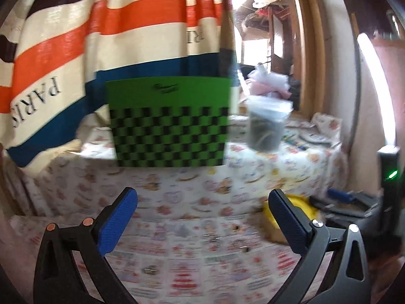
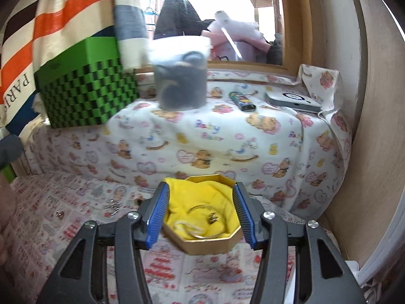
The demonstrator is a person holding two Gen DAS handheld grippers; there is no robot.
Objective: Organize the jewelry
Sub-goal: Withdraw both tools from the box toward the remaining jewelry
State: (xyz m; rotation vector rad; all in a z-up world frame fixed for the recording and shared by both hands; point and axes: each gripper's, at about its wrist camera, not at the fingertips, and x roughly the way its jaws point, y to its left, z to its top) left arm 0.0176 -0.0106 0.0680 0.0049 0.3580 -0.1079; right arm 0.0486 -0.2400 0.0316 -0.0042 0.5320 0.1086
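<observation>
Right wrist view shows the octagonal gold box (image 2: 202, 217) lined with yellow cloth (image 2: 200, 195) sitting on the patterned cloth of the table (image 2: 177, 266), and inside it lie a thin bangle (image 2: 202, 207) and a small ring-like piece (image 2: 213, 218), so part of the sorting looks done. The right gripper (image 2: 200, 217) stands with its blue pads either side of the box, partly open; whether they touch the box walls cannot be told, and nothing appears pinched between them. To the left of the box, on the same cloth, several small pieces (image 2: 112, 206) remain loose, among them one that may be a ring (image 2: 60, 214); they are too small and blurred to name with confidence. Left wrist view, blurred throughout, shows the left gripper (image 1: 202, 215) spread wide and empty over the table, with a few small metal items (image 1: 149, 269) scattered on the cloth beneath and ahead of it, and the yellow lining of the box just beside its right finger. On the raised ledge behind stand a green chequered box (image 1: 169, 124) and a clear tub (image 1: 265, 126) with dark contents, both well apart from the jewelry. As a judgement, the task is somewhere in its middle: some pieces are already boxed, while the loose ones on the cloth are left to collect, and neither gripper carries anything now.
</observation>
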